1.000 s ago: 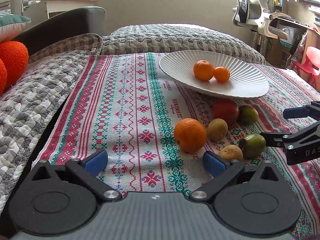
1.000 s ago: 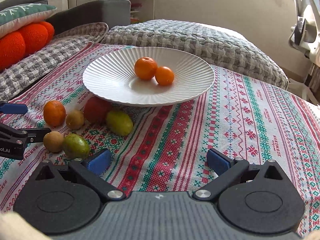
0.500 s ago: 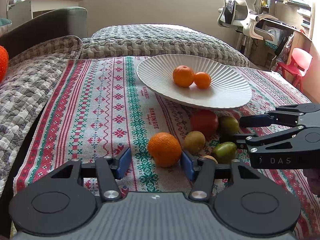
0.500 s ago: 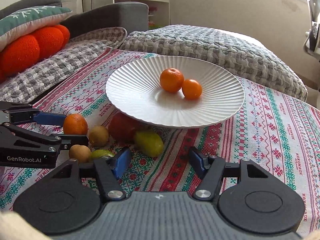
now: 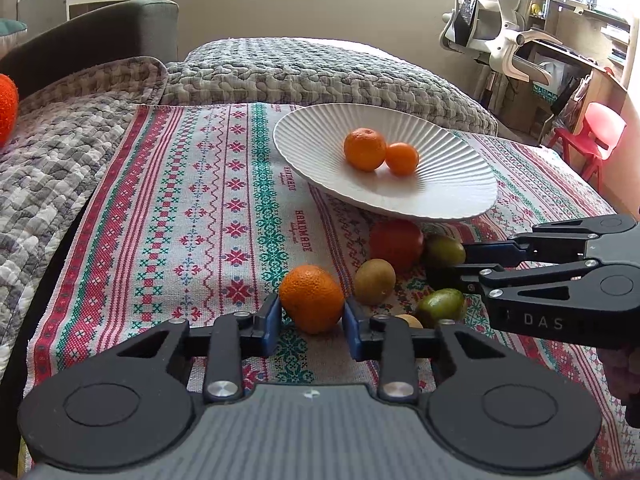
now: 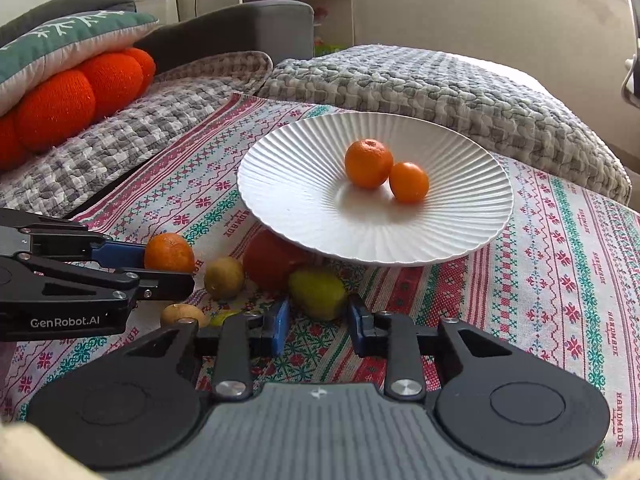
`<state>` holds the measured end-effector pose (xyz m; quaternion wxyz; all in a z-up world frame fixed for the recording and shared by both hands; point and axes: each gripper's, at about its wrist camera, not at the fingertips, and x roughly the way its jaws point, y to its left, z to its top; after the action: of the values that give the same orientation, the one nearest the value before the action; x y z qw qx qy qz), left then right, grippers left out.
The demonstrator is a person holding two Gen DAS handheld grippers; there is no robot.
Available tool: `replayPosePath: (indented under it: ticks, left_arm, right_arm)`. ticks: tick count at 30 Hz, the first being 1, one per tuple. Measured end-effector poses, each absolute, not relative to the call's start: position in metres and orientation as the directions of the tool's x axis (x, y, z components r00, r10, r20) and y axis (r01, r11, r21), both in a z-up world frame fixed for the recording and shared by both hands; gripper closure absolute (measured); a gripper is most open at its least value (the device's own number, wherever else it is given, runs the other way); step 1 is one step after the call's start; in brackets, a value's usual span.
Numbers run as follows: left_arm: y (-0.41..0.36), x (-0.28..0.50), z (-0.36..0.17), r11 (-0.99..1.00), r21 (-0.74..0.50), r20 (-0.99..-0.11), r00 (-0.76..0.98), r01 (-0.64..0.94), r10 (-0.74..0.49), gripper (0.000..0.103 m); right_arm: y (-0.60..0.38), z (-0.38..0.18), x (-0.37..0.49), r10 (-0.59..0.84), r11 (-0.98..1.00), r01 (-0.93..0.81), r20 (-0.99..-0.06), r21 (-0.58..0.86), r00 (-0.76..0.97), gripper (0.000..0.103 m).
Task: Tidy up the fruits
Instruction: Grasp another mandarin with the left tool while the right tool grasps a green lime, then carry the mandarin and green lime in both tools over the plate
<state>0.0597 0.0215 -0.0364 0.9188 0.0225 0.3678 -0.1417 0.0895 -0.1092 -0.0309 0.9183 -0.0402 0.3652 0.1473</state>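
Observation:
A white ribbed plate (image 5: 312, 140) (image 6: 288, 200) holds two oranges (image 5: 365, 149) (image 6: 368, 163). Loose fruit lies in front of it on the patterned cloth. My left gripper (image 5: 312, 314) has its blue pads against both sides of an orange (image 5: 311, 298) (image 6: 169, 253) resting on the cloth. My right gripper (image 6: 318, 316) has its pads at both sides of a green fruit (image 6: 318, 294) (image 5: 444, 250). A red fruit (image 5: 395, 242) (image 6: 272, 266), a brown kiwi (image 5: 374, 282) (image 6: 224, 278), a second green fruit (image 5: 440, 306) and a small brown one (image 6: 182, 314) lie between them.
Grey quilted blankets (image 5: 60, 160) (image 6: 440, 84) border the cloth on the left and behind. Orange and green cushions (image 6: 68, 92) lie on the sofa at left. An office chair (image 5: 492, 32) and a red child's chair (image 5: 596, 132) stand at right.
Both grippers moved forward to the loose fruit and narrowed. The left one closed around the orange, the right one around the green fruit near the plate.

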Motion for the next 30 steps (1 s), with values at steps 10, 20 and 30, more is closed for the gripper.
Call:
replayPosePath:
  ticks: [10, 20, 30]
  left_arm:
    - [0.019, 0.057, -0.023, 0.955, -0.072, -0.697, 0.670, 0.287, -0.254, 0.082]
    - [0.022, 0.055, -0.003, 0.945, -0.138, -0.671, 0.673, 0.298, -0.310, 0.082]
    - [0.019, 0.062, 0.010, 0.941, -0.167, -0.655, 0.680, 0.295, -0.329, 0.082]
  right_arm:
    - [-0.114, -0.021, 0.079, 0.266, 0.947, -0.318, -0.696, 0.057, 0.667, 0.076]
    - [-0.127, 0.001, 0.070, 0.274, 0.955, -0.279, -0.663, 0.102, 0.697, 0.076]
    - [-0.138, 0.010, 0.082, 0.225, 0.971, -0.220, -0.642, 0.090, 0.733, 0.076]
